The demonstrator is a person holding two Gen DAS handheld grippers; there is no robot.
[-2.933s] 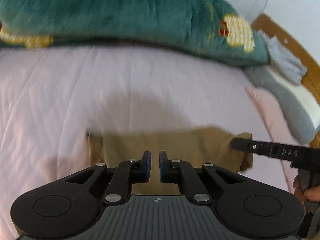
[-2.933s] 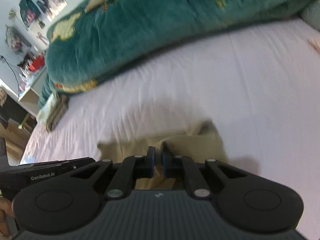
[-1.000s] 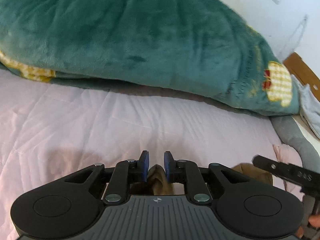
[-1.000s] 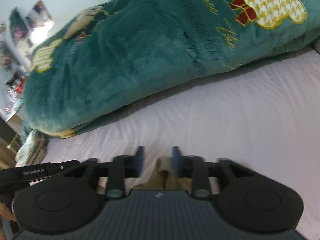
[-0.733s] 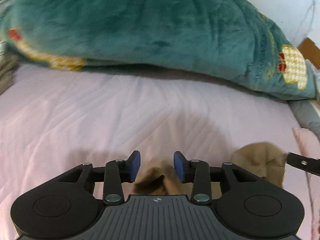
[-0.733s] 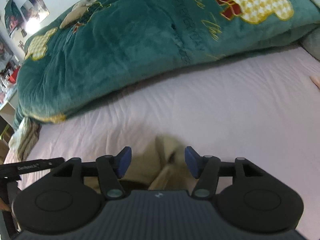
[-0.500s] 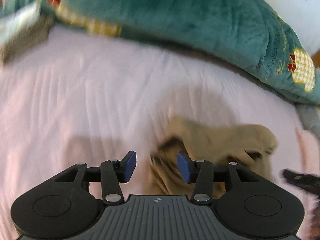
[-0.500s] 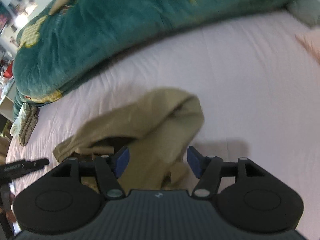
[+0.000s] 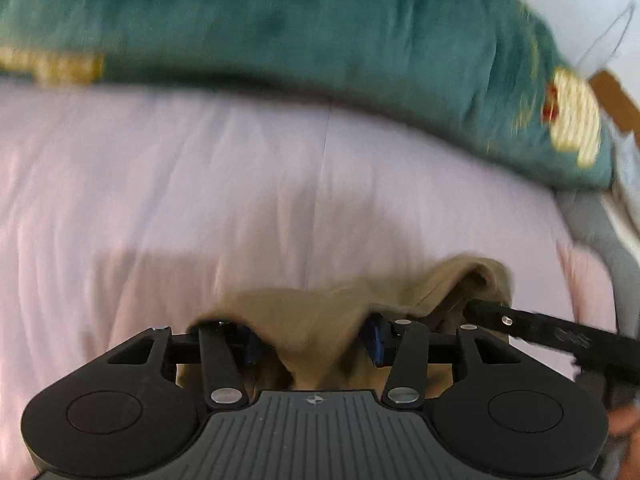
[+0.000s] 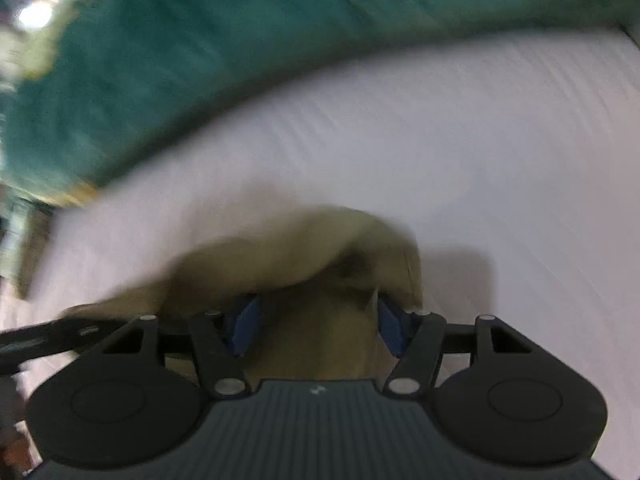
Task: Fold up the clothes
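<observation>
Both tongs now stand apart: the left tongs (image 9: 312, 342) and the right tongs (image 10: 316, 326), which one second ago pinched the tan garment (image 9: 320, 316), have released it. The cloth now lies in a loose heap on the pink bed sheet (image 9: 200, 184), draped between the open jaws, so this fold seems laid down but not smooth.

No lettering is showing legibly in either view. Pale marks on the black bar (image 9: 560, 334) at the left wrist view's lower right are blurring past reading, as is the teal blanket's (image 9: 320, 32) yellow embroidery.
</observation>
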